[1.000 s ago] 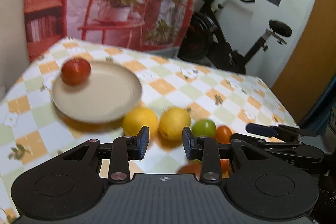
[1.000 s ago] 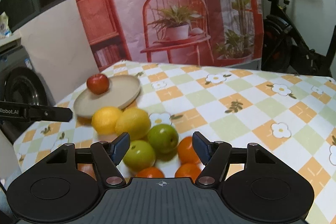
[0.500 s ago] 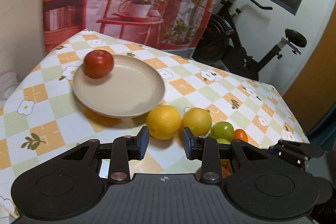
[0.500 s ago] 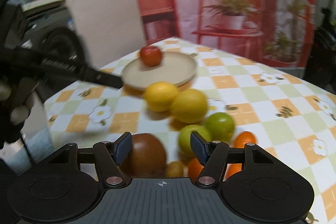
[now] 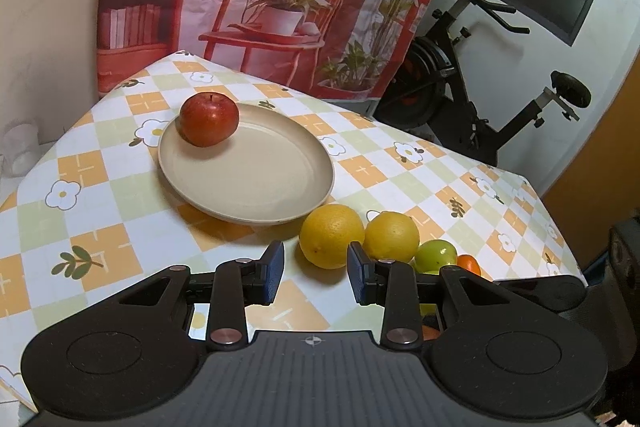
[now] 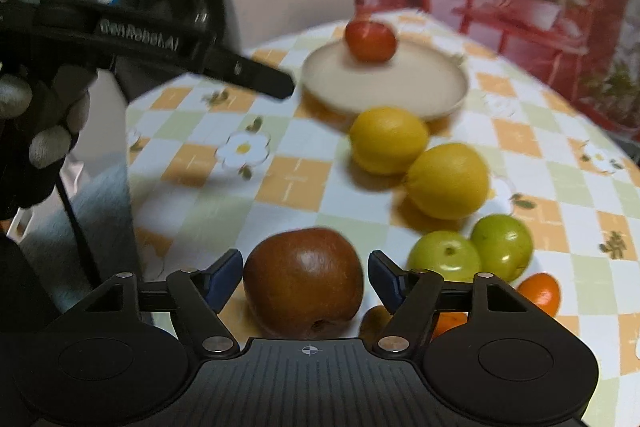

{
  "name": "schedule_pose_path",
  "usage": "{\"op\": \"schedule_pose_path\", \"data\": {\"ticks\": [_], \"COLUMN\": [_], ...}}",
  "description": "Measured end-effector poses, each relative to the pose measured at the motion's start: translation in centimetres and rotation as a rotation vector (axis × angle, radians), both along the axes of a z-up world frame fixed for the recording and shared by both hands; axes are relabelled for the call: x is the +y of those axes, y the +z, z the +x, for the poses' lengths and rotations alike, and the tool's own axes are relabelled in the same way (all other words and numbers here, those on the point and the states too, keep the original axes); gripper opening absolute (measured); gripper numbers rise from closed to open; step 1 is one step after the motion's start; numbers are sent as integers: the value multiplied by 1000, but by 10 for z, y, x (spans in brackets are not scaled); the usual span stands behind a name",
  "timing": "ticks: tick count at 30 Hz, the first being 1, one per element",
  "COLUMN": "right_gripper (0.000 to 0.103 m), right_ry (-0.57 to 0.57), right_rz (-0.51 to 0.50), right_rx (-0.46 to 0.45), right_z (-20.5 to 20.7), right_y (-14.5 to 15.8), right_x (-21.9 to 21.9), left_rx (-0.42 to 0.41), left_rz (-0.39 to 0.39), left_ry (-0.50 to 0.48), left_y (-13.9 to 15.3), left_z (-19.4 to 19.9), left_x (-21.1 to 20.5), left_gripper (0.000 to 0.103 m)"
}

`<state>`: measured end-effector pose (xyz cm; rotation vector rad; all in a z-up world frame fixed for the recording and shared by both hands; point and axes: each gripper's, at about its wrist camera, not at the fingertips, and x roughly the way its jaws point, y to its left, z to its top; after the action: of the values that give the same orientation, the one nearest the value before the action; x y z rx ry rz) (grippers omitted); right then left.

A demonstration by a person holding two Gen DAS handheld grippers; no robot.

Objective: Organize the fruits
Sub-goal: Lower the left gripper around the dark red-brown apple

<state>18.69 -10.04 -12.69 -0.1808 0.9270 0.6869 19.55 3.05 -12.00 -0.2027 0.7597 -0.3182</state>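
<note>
Right gripper (image 6: 302, 277) sits low over the near edge of the table (image 6: 288, 183), jaws opening, with the brown apple (image 6: 303, 281) between its blue pads; a sliver of gap shows on each side, so nothing is clamped yet. Left gripper (image 5: 316, 273) hangs with its jaws narrowly parted and nothing in them, above bare tablecloth just short of the 2 yellow citrus fruits (image 5: 332, 235).

Just right of the brown apple lie 2 green fruits (image 6: 472, 251) touching each other, and small orange ones (image 6: 538, 293) at the near right. Beyond them the 2 citrus rest side by side, the farther one close against the rim of the beige plate (image 5: 256, 203). On the plate's far side sits 1 red apple (image 5: 209, 119), leaving most of the dish free.

The step in hand looks like taking the brown apple for the plate. To do it well, centre the pads on the widest part of the fruit, close evenly so it cannot roll out, lift clear over the citrus, and set it beside the red apple, not against it.
</note>
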Motion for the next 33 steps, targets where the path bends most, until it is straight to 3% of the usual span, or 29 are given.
{"op": "schedule_pose_path", "data": {"ticks": [7,17,26,33], "right_gripper": [63,63,63,63], "right_ry": [21,-73,-153,-205], "right_rz": [-15,132,194,217], "right_rx": [10,-151,-157,-141], "right_z": [10,25,4,-8], "right_y": [0,-18,-21,-23], "right_x": [6,17,0,-8], "left_rx": [12,50,99,154], "left_rz": [-29,-43,-69,-119], "left_ry": [10,39,-17,-122], "left_y": [-3,-11,-21,-27], "left_z": [2,12,19,18], "left_x": [6,13,7,-9], "left_gripper": [36,36,36,35]}}
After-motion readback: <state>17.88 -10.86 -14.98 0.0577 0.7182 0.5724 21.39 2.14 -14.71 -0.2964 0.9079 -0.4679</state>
